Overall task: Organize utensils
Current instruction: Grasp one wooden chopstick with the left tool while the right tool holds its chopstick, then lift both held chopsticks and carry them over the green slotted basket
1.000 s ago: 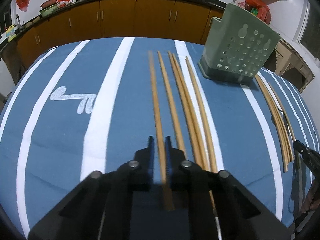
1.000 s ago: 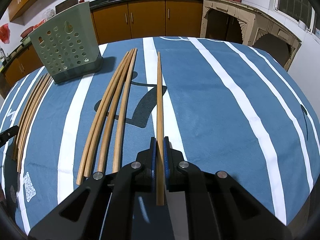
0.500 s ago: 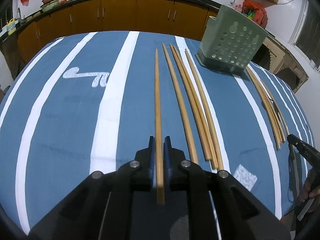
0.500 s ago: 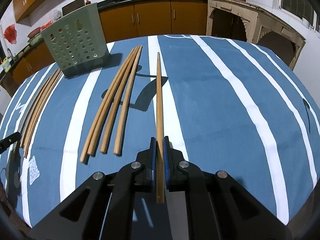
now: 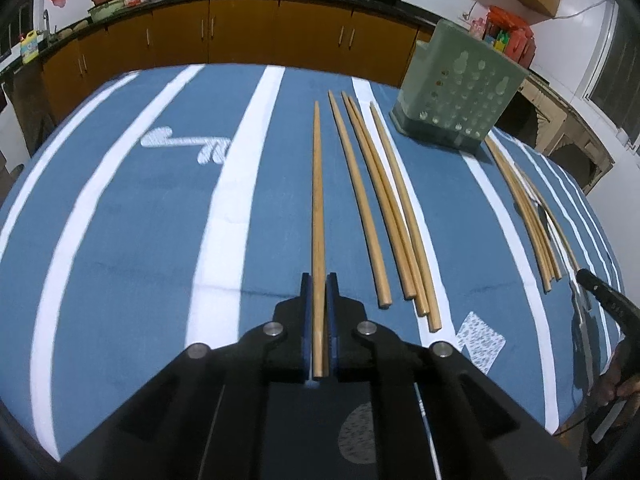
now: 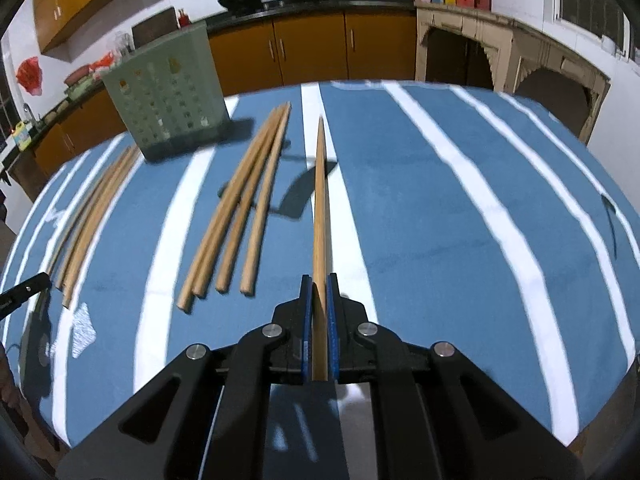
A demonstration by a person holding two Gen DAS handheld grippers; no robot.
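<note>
A long wooden chopstick (image 5: 318, 200) runs forward from my left gripper (image 5: 319, 280), whose jaws are closing, pads pressed on its thick end. Several loose chopsticks (image 5: 384, 208) lie just right of it on the blue striped cloth (image 5: 120, 240). My right gripper (image 6: 319, 282) is shut on a second chopstick (image 6: 320, 200), tip raised off the cloth. Several more chopsticks (image 6: 244, 212) lie to its left. The green perforated utensil holder (image 5: 456, 96) (image 6: 168, 92) stands upright at the far side, between the two groups.
The right gripper's tip (image 5: 600, 292) and a hand show at the left view's right edge; the left gripper's tip (image 6: 24, 292) pokes in at the right view's left edge. Orange cabinets and a cluttered counter (image 5: 240, 20) lie beyond the table. The table edge curves close on both sides.
Both grippers have drawn back from the holder, each carrying its chopstick. The left chopstick now stands apart from the loose group beside it.
</note>
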